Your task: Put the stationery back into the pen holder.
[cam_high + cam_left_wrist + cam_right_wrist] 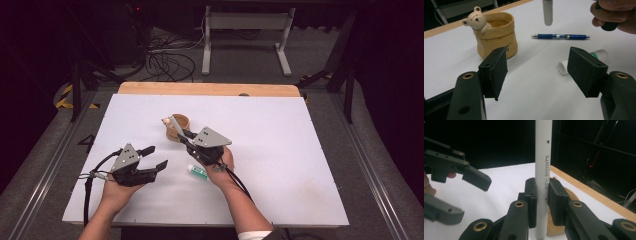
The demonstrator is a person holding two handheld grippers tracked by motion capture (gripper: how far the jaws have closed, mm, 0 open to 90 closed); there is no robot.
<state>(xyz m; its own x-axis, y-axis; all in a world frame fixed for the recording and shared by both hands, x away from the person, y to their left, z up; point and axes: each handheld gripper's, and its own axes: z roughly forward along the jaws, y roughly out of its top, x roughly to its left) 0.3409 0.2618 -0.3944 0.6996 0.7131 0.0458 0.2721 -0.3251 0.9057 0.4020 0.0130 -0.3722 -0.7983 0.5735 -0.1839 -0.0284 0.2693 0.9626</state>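
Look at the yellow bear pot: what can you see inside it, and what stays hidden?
In the left gripper view, the yellow bear pot shows only its bare inner wall near the rim, with a bear figure leaning over the edge. Its bottom is hidden by the front wall.

A blue pen [560,36] and a white tube [584,61] — lying on the table [300,150].

Count of things on the white surface [280,150]

One bear-shaped pen holder [495,37], one grey-white marker [543,170] marked "KEY POINTS", one blue ballpoint pen [561,36], one small white tube with a green cap [197,171], and two hand-held tools: left [154,157], right [184,136].
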